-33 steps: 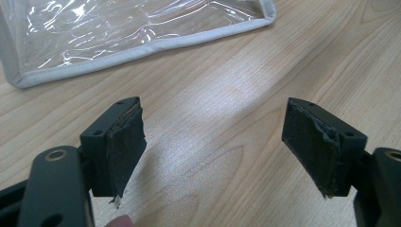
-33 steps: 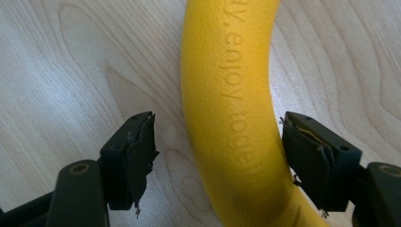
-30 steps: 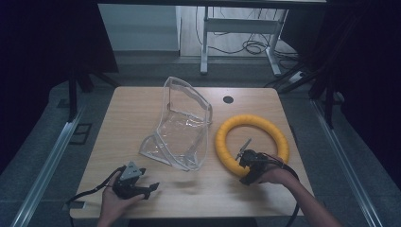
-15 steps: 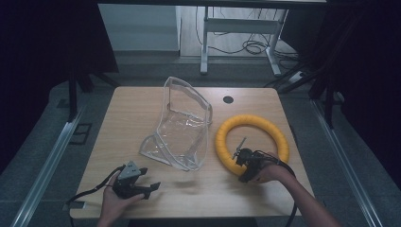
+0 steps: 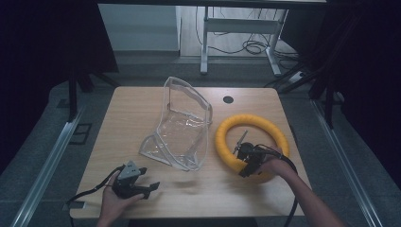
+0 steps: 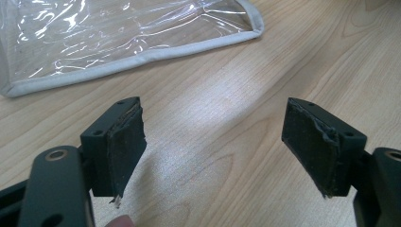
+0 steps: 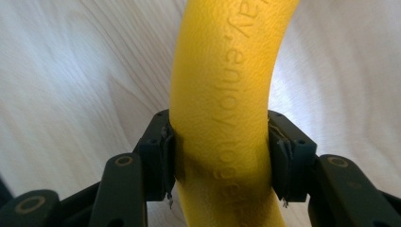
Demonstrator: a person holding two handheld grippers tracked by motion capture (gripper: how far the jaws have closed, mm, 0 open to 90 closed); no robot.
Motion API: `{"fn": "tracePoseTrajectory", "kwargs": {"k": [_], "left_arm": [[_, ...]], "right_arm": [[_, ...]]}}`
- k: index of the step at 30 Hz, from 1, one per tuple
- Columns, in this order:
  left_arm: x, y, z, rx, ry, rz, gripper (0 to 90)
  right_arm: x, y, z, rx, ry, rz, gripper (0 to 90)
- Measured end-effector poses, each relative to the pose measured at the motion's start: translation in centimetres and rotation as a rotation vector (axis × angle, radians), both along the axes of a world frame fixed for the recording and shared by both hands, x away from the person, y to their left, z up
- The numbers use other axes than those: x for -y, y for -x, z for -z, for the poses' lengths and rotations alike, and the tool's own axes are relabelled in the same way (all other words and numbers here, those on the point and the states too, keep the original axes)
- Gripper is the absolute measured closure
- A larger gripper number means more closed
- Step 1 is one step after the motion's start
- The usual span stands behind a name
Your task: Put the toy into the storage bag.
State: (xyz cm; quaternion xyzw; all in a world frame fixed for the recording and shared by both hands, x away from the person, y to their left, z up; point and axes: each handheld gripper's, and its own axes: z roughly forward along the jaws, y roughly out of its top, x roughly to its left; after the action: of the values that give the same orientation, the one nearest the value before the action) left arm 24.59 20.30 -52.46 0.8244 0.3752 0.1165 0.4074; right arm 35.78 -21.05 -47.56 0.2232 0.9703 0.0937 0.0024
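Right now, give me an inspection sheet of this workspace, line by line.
Surface: wooden table, a dark round hole near the far edge.
Job's things: yellow foam ring lying flat at right; clear plastic bag at centre, partly standing.
Clutter: nothing seen.
Grippers: left hand-held gripper open over bare wood; right hand-held gripper shut on the ring's near side.
Cables: one trails from each gripper; more lie on the floor beyond the table.
Surroundings: dark room, metal frame legs behind.

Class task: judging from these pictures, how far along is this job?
Done: the right claw has closed on the yellow ring, which lies on the table. In hand: that grip. Left: the clear bag is untouched, and the left claw is open over bare wood.
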Motion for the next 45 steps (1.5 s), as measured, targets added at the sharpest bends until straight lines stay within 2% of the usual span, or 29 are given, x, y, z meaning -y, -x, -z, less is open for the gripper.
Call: {"fn": "tracePoseTrajectory", "kwargs": {"k": [6,11,15,22,32,41,45], "left_arm": [[-0.1,0.0,-0.1,0.006,-0.001,-0.001,22.0],[-0.1,0.0,-0.1,0.006,0.0,-0.001,22.0],[-0.1,0.0,-0.1,0.009,0.002,-0.004,22.0],[-0.1,0.0,-0.1,0.008,0.001,-0.003,22.0],[-0.1,-0.1,-0.1,0.009,0.004,-0.005,22.0],[-0.1,-0.1,-0.2,0.01,0.005,-0.006,22.0],[-0.1,-0.1,-0.2,0.009,0.006,-0.006,22.0]], "right_arm": [[0.5,-0.2,-2.6,0.02,-0.121,0.037,50.1],[0.8,-0.2,-3.9,0.05,-0.159,0.043,50.4],[1.2,-0.4,-4.7,0.055,-0.206,0.061,50.5],[2.0,-0.4,-5.6,0.084,-0.227,0.084,50.6],[2.8,-0.4,-7.4,0.123,-0.296,0.114,50.7],[3.2,-0.4,-9.1,0.154,-0.381,0.139,50.7],[3.4,-0.4,-9.8,0.162,-0.437,0.152,50.7]]}}
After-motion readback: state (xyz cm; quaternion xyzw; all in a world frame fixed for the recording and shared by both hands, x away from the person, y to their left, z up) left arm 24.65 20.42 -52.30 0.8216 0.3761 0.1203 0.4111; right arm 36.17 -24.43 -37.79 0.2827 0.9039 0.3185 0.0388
